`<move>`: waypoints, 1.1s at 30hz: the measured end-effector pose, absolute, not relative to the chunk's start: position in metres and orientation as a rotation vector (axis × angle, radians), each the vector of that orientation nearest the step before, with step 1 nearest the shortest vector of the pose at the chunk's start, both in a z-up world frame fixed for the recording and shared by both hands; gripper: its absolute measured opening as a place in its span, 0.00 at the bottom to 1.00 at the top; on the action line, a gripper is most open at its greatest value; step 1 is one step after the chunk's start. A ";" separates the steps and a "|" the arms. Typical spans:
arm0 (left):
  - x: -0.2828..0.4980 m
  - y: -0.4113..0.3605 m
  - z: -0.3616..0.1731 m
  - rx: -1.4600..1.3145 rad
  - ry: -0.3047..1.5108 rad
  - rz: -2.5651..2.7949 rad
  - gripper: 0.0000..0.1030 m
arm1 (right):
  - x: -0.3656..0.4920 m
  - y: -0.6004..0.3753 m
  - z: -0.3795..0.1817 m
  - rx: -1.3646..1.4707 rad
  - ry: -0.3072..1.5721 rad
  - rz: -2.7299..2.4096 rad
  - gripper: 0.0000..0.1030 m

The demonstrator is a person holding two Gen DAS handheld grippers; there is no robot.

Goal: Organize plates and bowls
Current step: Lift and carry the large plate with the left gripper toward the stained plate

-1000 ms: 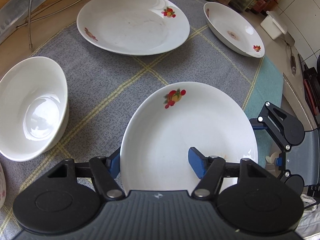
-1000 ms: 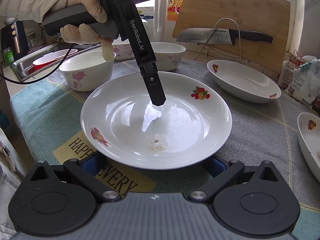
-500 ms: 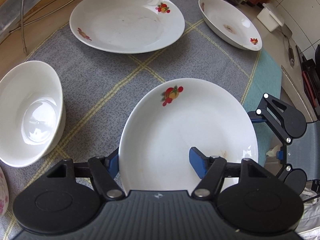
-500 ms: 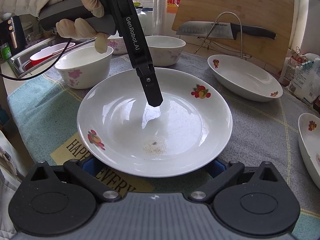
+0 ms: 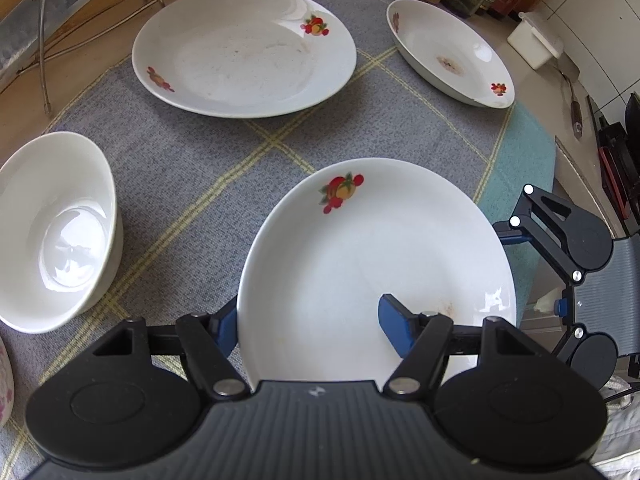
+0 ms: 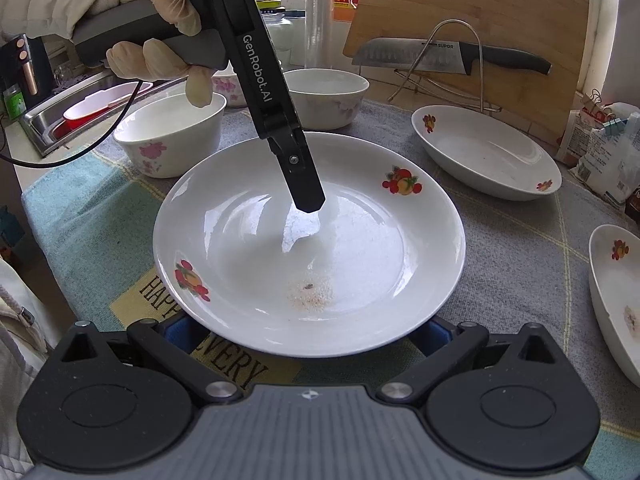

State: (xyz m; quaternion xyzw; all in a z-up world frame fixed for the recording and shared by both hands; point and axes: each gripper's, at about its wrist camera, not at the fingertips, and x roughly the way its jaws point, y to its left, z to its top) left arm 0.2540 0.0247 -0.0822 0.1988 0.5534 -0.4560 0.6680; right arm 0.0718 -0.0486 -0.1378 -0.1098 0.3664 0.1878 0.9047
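A white plate (image 5: pixel 372 264) with red fruit prints lies on the grey checked mat (image 5: pixel 192 168), right in front of both cameras. My left gripper (image 5: pixel 310 325) straddles its rim. One blue pad (image 5: pixel 394 324) rests on the inner face and the other pad (image 5: pixel 226 326) is tucked under the rim's outside. In the right wrist view this plate (image 6: pixel 360 264) shows a brown stain, and the left finger (image 6: pixel 306 192) comes down into it from a gloved hand (image 6: pixel 120 12). My right gripper (image 6: pixel 306 332) stands wide, its pads partly hidden beneath the plate's near rim.
A larger plate (image 5: pixel 244 50), an oval dish (image 5: pixel 448 52) and a plain white bowl (image 5: pixel 56 228) sit on the mat. Two flowered bowls (image 6: pixel 172 136) (image 6: pixel 324 96) stand behind. A knife on a wire rack (image 6: pixel 448 52), a cutting board, jars and a sink (image 6: pixel 40 120) line the edges.
The plate's near rim now reaches slightly closer to the right camera. The left gripper keeps its place on the rim.
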 end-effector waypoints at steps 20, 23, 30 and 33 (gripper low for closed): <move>0.238 -0.012 -0.056 0.392 1.213 -0.973 0.67 | 0.066 -0.101 -0.110 -0.277 0.759 0.464 1.00; 0.236 -0.021 -0.054 0.390 1.209 -0.967 0.67 | 0.064 -0.111 -0.108 -0.275 0.757 0.471 1.00; 0.233 -0.041 -0.049 0.386 1.200 -0.958 0.67 | 0.062 -0.132 -0.102 -0.280 0.756 0.477 1.00; 0.234 -0.052 -0.046 0.383 1.197 -0.956 0.67 | 0.062 -0.141 -0.099 -0.284 0.754 0.476 1.00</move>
